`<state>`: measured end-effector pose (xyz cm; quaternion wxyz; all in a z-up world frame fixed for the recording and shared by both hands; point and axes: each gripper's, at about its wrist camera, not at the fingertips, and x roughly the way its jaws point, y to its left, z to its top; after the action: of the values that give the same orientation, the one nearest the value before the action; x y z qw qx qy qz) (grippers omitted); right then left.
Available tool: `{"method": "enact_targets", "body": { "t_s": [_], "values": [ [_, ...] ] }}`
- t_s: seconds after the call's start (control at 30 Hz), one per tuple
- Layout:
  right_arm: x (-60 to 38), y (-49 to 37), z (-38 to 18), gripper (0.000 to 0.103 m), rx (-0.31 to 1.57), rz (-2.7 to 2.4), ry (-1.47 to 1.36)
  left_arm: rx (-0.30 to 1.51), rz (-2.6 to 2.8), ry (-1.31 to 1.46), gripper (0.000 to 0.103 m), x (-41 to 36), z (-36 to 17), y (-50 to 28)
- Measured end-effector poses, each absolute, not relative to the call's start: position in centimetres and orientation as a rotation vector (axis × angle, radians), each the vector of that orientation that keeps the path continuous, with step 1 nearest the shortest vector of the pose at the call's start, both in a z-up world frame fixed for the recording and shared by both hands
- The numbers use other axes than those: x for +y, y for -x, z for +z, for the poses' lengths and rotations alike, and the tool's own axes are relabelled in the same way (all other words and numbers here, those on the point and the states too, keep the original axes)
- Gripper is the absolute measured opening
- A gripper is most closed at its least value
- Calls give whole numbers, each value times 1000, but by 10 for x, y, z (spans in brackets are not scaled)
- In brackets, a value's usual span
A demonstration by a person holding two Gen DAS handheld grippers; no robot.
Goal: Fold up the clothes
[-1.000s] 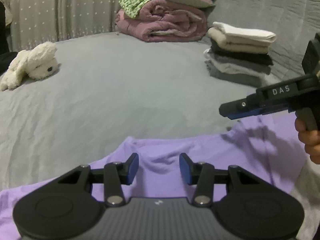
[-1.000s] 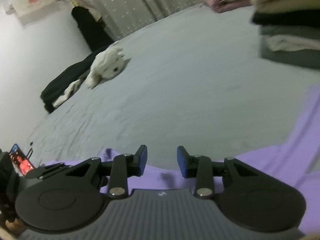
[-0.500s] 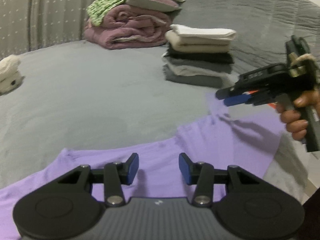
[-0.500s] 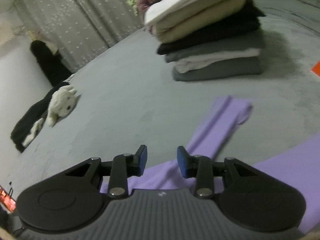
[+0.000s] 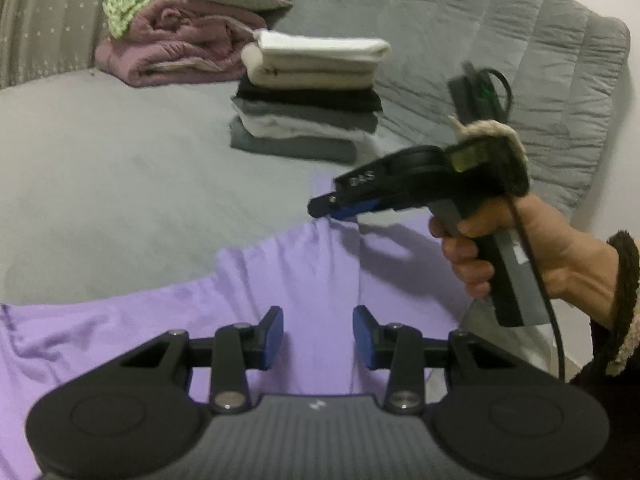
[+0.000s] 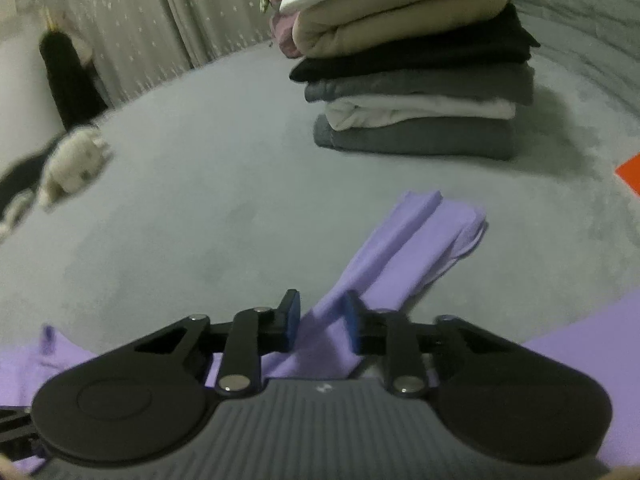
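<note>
Both tools have swung toward the folded stack (image 5: 308,92) on the grey bed (image 5: 100,168) since 1 second ago. The left tool (image 5: 318,336), jaws narrowing and empty, hovers over the purple shirt (image 5: 296,280). Ahead and right of it, the right tool (image 6: 319,322) is closing around the shirt's sleeve (image 6: 412,240), pads not yet pressing.
</note>
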<state>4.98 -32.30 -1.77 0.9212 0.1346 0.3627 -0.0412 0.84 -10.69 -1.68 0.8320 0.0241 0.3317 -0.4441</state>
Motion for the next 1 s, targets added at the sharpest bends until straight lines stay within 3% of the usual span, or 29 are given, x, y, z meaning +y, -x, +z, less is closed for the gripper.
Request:
{"method": "enact_targets", "body": {
  "t_s": [0.03,0.1,0.3,0.73,1.0],
  "values": [
    [-321,-50,-19,11,746,-91,-251,713,-941,-50,37,-108,-19,-9],
    [-321,-49,-20,2,743,-100,-223,727,-942,-51,25,-110,-23,-9],
    [-329,-34,-9,1,700,-116,-225,723,-947,-54,11,-113,-23,-8],
    [-344,23,25,1,588,-142,-217,642,-1026,-89,2,-116,-8,14],
    [-350,57,14,1,649,-173,-194,637,-1098,-170,2,-126,-9,31]
  ]
}}
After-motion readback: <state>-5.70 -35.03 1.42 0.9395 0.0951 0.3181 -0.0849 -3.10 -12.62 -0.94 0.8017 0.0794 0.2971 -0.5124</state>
